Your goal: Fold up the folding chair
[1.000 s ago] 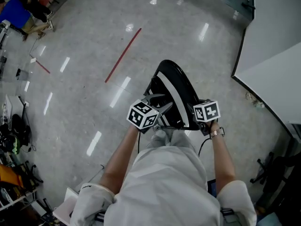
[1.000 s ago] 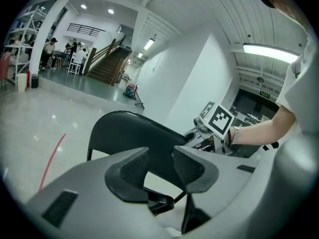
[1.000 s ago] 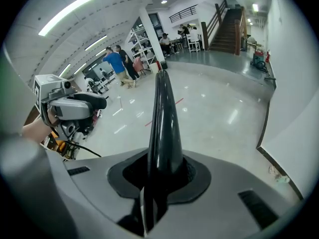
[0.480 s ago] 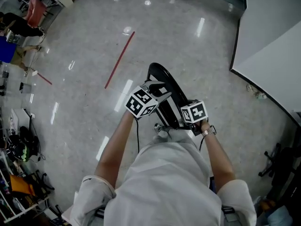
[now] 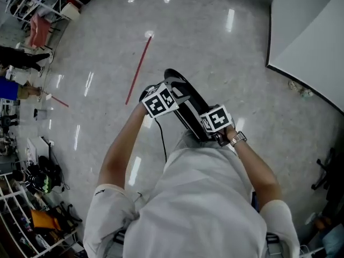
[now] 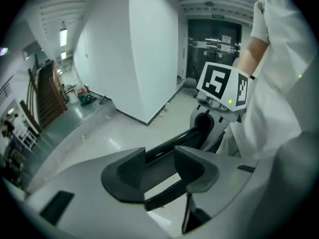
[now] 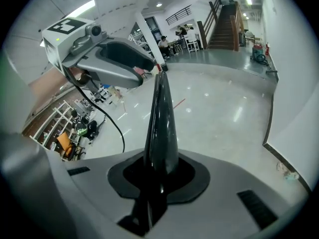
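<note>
- The left gripper (image 6: 159, 172) had its dark, ribbed fingers (image 6: 122, 171) about half apart, closed on a round black tube of the chair (image 5: 189, 107).
- The right gripper (image 7: 152, 178) had its fingers narrow, pinching the chair's thin, glossy black edge, which rose straight out from between them.
- The chair, nearly flat, spanned from one pair of fingers to the other, above the polished grey floor (image 5: 226, 52).

Glossy grey floor (image 5: 97, 47) with a red tape strip (image 5: 139, 69) and black folding chair (image 5: 194, 107)
</note>
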`<state>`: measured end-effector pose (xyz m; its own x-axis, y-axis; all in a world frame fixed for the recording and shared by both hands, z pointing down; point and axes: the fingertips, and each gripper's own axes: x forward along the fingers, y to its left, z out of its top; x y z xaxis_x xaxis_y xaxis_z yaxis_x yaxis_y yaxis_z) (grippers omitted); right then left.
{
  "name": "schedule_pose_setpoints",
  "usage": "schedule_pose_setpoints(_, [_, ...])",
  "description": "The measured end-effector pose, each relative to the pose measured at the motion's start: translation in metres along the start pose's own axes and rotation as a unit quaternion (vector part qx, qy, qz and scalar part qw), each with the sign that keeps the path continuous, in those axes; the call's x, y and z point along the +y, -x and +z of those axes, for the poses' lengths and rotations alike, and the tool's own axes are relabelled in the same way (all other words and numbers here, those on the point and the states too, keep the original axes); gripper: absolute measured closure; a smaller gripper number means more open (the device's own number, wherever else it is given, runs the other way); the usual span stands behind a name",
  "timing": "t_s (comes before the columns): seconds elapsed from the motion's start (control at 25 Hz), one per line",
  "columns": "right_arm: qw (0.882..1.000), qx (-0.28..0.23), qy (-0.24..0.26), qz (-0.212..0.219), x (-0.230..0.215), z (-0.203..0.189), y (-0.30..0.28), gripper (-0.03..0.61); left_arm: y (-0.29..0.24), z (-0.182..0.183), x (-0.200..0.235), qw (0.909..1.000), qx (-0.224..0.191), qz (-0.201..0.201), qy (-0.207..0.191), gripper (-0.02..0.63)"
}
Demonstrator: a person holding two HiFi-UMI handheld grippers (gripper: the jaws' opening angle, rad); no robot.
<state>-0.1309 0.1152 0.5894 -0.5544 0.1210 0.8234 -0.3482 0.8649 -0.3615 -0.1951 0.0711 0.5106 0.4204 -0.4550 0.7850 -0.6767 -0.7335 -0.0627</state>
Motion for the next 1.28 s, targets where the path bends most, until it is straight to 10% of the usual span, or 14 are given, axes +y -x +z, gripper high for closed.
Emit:
schedule_pose_setpoints(0.2, [1.0,-0.001,-0.009,0.014,-0.001,-0.007,0.007,0.508,-0.021,0.011,0.003,0.9781,0.106,-0.066,-0.167,0.427])
schedule_pose_setpoints(0.52, [1.0,0.009,0.006,-0.018,-0.014,0.014,-0.011,0.511,-0.037,-0.047,0.035,0.8834,0.249,-0.184,-0.352,0.358])
schedule_pose_setpoints(1.04, [1.0,0.018,-0.013,-0.008,-0.008,0.024,-0.016,0.511,-0.066,-0.089,0.022,0.7878,0.254,-0.385,-0.409,0.387])
schedule_pose_setpoints(1.12, [1.0,0.015,-0.006,-0.017,-0.014,0.026,-0.016,0.511,-0.07,-0.092,0.019,0.7803,0.257,-0.392,-0.413,0.512])
schedule_pose_setpoints(1.28, [0.999,0.01,0.015,-0.036,-0.025,0.024,-0.01,0.515,-0.079,-0.082,0.014,0.7924,0.25,-0.38,-0.407,0.528])
